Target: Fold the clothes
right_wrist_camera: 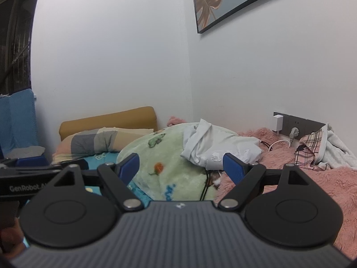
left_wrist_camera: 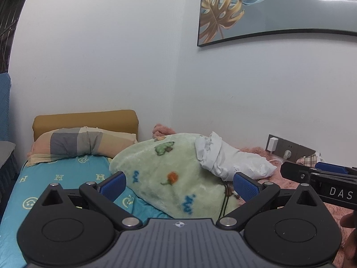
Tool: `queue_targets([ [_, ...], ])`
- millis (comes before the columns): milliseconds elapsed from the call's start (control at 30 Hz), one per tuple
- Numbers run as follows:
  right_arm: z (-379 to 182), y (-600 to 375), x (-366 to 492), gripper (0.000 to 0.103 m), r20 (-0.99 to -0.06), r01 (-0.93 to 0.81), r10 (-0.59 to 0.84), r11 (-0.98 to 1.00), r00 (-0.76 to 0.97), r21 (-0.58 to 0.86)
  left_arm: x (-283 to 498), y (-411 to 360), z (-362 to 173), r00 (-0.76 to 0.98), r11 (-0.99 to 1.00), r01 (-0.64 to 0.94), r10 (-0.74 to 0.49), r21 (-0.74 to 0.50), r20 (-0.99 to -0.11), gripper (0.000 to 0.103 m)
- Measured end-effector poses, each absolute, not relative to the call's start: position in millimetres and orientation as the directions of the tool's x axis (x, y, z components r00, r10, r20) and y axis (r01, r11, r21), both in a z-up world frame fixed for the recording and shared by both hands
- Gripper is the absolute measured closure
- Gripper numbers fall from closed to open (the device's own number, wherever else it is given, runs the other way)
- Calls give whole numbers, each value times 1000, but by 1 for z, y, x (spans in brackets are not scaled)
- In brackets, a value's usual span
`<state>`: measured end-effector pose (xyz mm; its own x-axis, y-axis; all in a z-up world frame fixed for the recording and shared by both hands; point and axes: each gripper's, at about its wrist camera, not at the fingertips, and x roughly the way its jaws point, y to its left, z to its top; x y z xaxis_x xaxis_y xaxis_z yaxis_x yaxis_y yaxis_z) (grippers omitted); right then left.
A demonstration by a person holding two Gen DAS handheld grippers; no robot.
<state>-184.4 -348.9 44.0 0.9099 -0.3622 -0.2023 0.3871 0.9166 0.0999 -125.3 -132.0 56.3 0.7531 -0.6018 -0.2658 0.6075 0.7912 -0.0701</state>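
Observation:
A crumpled white garment (left_wrist_camera: 232, 159) lies on a pale green patterned blanket (left_wrist_camera: 165, 174) on the bed; it also shows in the right wrist view (right_wrist_camera: 214, 147), on the same blanket (right_wrist_camera: 169, 163). My left gripper (left_wrist_camera: 179, 184) is open and empty, held above the bed short of the garment. My right gripper (right_wrist_camera: 181, 167) is open and empty, also short of it. The right gripper's body shows at the right edge of the left wrist view (left_wrist_camera: 323, 178). A plaid garment (right_wrist_camera: 310, 151) with a white fleece piece (right_wrist_camera: 337, 147) lies at the far right.
A fluffy pink blanket (right_wrist_camera: 312, 183) covers the right of the bed. A blue printed sheet (left_wrist_camera: 62, 178), a striped pillow (left_wrist_camera: 82, 144) and a mustard headboard (left_wrist_camera: 84, 120) are at the left. A wall socket with charger and cable (right_wrist_camera: 290, 127) sits behind. A dark cord (right_wrist_camera: 206, 185) lies by the green blanket.

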Motion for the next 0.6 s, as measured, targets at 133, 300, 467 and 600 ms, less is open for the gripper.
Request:
queue_targets([
  [133,44,-352,-184,19,-221,398,-368,911,903,110,-128,-131,58,753,790,609,-604,-71,-261,0],
  [300,44,-350,-186,19,-216,412,-385,907,897,92,-129,-131,58,757,793,605,-600,-69,-257,0],
  [467,46,-348,-187,19,-215,402,-376,911,901,93,-130,-130,58,757,793,606,-600,-67,-259,0],
  [600,48,-346,-188,19,-209,403,-378,910,902,94,-130,-129,59,746,783,616,-614,-83,-258,0],
])
